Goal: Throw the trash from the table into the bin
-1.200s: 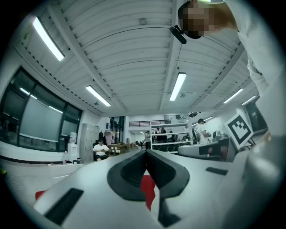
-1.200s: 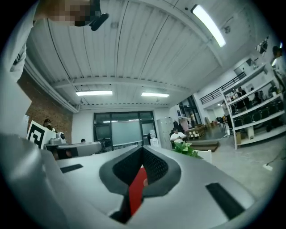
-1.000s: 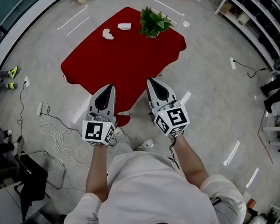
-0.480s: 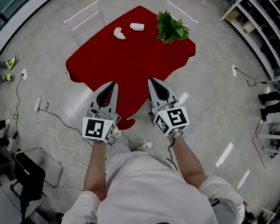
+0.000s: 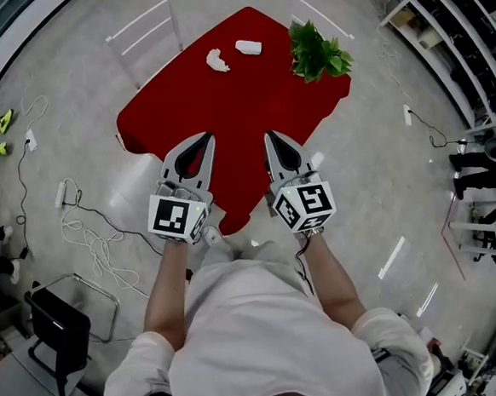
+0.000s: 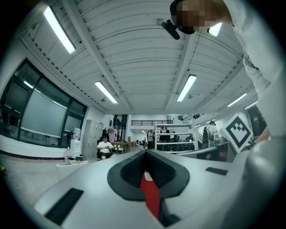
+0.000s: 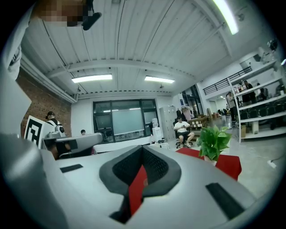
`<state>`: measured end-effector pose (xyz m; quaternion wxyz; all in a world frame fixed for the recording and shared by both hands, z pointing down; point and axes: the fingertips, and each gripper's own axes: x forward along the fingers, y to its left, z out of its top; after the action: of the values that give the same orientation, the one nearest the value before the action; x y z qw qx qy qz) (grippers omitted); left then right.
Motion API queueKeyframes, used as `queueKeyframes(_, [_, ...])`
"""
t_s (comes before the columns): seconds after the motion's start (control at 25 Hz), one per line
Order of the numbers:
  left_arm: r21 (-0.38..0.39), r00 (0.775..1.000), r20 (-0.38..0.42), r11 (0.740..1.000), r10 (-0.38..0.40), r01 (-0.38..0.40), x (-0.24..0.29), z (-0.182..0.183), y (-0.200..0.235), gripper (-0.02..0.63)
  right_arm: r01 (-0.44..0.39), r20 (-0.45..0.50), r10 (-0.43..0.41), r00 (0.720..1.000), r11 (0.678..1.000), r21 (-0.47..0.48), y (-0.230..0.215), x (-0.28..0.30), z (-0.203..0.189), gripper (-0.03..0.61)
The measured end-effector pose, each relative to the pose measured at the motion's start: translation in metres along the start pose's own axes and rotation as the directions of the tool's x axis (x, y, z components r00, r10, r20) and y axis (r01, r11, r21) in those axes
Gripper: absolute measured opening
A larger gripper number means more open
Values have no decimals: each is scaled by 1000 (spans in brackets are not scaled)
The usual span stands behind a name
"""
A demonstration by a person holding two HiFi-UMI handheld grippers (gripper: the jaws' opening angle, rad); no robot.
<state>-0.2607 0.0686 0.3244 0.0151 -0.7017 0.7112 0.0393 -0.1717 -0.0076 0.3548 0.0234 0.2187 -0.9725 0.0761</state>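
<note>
While the left gripper (image 5: 202,142) and right gripper (image 5: 272,139) hang side by side over the near edge of the red table (image 5: 249,107), each has its jaws closed together and holds nothing; only red cloth shows through the gap behind the tips. 2 white bits of trash, a crumpled scrap (image 5: 217,60) and a flatter piece (image 5: 249,47), lie on the table's far part, well apart from both grippers. Right of them stands a potted plant (image 5: 318,52).

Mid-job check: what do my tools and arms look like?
Left tool and right tool: light grey tapering shells, black inner pads, each backed by a white cube with black square markers. Dark cable below right cube. White short-sleeved shirt.
</note>
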Motion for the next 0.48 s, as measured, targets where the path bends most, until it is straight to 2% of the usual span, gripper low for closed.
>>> queueKeyframes(0.2, [-14,1000,-5,1000,-11,11,-3,-4,24,6,-11,-43,11,999,1000,-10,16,31,-11,9])
queueKeyframes(0.48, [-13,997,-51,999,50,-51,5,-18,61,6,-36,-102,30,994,998,-58,5,78,-16,9])
